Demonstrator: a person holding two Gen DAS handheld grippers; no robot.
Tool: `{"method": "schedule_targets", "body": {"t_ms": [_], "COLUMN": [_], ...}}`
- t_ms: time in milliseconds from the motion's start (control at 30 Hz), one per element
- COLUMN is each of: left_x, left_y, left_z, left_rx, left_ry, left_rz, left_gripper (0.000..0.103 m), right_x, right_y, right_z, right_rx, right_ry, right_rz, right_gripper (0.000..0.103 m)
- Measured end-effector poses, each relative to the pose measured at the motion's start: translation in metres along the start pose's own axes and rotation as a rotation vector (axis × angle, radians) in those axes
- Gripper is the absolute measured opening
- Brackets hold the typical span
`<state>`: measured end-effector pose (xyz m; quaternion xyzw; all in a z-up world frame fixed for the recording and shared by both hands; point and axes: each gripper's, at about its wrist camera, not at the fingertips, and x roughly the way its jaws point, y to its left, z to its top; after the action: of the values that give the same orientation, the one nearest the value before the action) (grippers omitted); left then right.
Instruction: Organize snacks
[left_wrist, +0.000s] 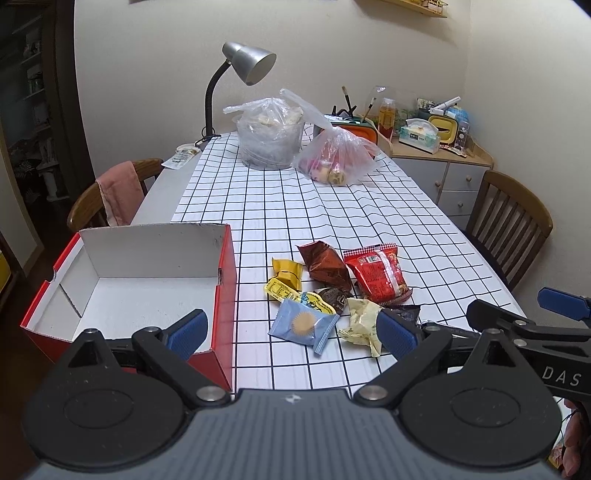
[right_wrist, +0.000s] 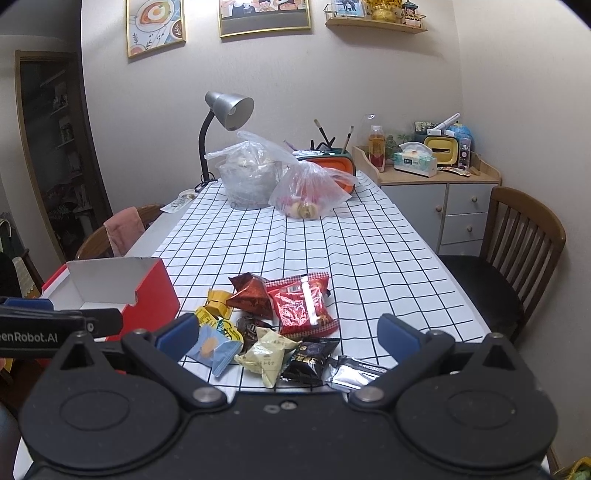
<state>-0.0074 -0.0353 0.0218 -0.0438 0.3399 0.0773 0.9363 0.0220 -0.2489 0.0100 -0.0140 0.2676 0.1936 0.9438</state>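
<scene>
We judge that we are at the very start of the sorting: the red cardboard box (left_wrist: 221, 280) with its white inside holds nothing we can see, and every snack lies on the checked tablecloth (left_wrist: 332, 206) just to its right. Our left gripper (left_wrist: 291, 332) hangs above the near edge of the table with its jaws spread wide and nothing between them; our right gripper (right_wrist: 288, 338) does the same, open and empty, over the near side of the pile.

The next move, as we read it, calls for picking one packet from the edge of the heap, where a finger can slide under it, and carrying it left into the box. The blue packet (left_wrist: 303, 325) with a round biscuit printed on it lies nearest the box. Beside it sit a cream wrapper (left_wrist: 360, 321), a black packet (right_wrist: 312, 356) and a silver sachet (right_wrist: 354, 373); farther off lie a large red bag (left_wrist: 378, 271), a brown pyramid pouch (left_wrist: 323, 264) and small yellow wrappers (left_wrist: 286, 273). All are crinkled film, overlapping loosely.
</scene>
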Motion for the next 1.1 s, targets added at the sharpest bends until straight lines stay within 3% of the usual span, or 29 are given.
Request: {"method": "schedule_targets", "body": {"t_ms": [1100], "left_x": [0.007], "left_y": [-0.025], "left_z": [0.008], "left_rx": [0.009], "left_ry": [0.006], "left_rz": [-0.01], "left_gripper": [0.099], "right_x": [0.004], "right_y": [-0.018], "right_z": [0.007], "right_rx": [0.006], "right_ry": [0.022], "right_rz": [-0.003], "right_gripper": [0.103]}}
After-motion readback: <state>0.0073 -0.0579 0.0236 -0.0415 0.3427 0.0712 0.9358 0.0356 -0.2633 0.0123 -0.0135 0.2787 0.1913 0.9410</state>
